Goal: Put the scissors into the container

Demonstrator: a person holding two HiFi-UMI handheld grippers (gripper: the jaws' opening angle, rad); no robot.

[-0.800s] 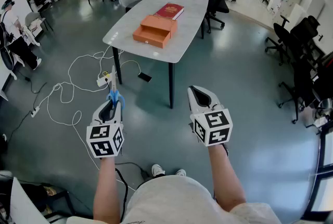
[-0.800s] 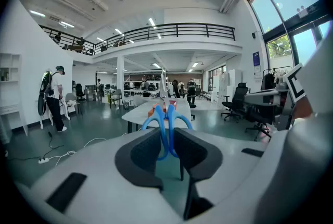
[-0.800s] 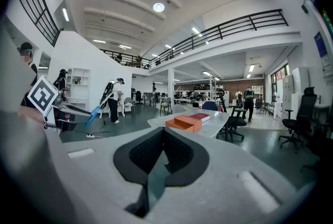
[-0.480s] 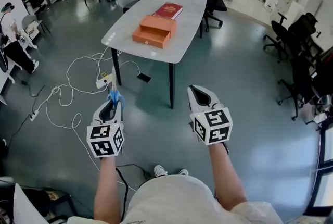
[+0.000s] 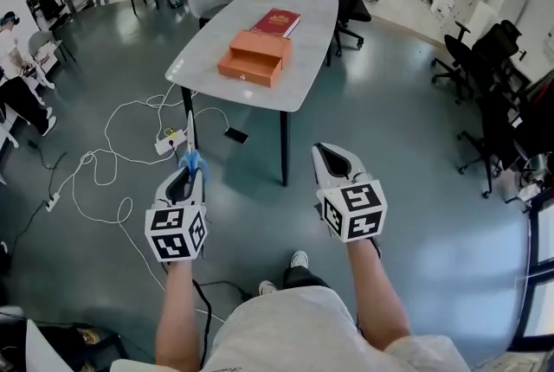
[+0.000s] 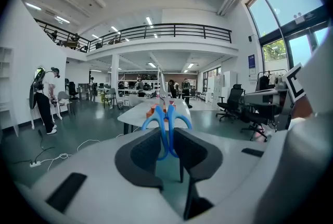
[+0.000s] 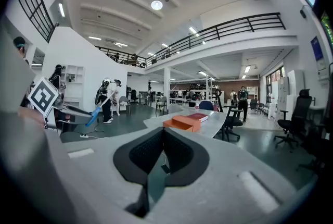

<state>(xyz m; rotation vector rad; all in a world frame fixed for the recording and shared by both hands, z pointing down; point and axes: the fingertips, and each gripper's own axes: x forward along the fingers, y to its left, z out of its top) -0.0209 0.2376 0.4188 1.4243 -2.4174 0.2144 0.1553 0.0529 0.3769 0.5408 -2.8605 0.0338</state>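
Observation:
My left gripper [image 5: 189, 169] is shut on blue-handled scissors [image 5: 189, 152], whose blades point forward toward the table; the blue handles [image 6: 166, 123] show pinched between its jaws. My right gripper [image 5: 333, 156] is shut with nothing in it, level with the left one. An orange container [image 5: 254, 55], a box with its drawer slid open toward me, sits on the white table [image 5: 303, 59] ahead; it also appears in the right gripper view [image 7: 183, 122]. Both grippers hang over the floor, well short of the table.
A red book [image 5: 276, 22] lies behind the container. White cables and a power strip [image 5: 167, 140] trail over the floor at left. Black office chairs [image 5: 493, 93] stand at right. People [image 5: 13, 76] stand at far left and at the back.
The table and container have drawn slightly nearer and shifted a little down in the head view. One foot has stepped forward. Both grippers keep their grip and pose.

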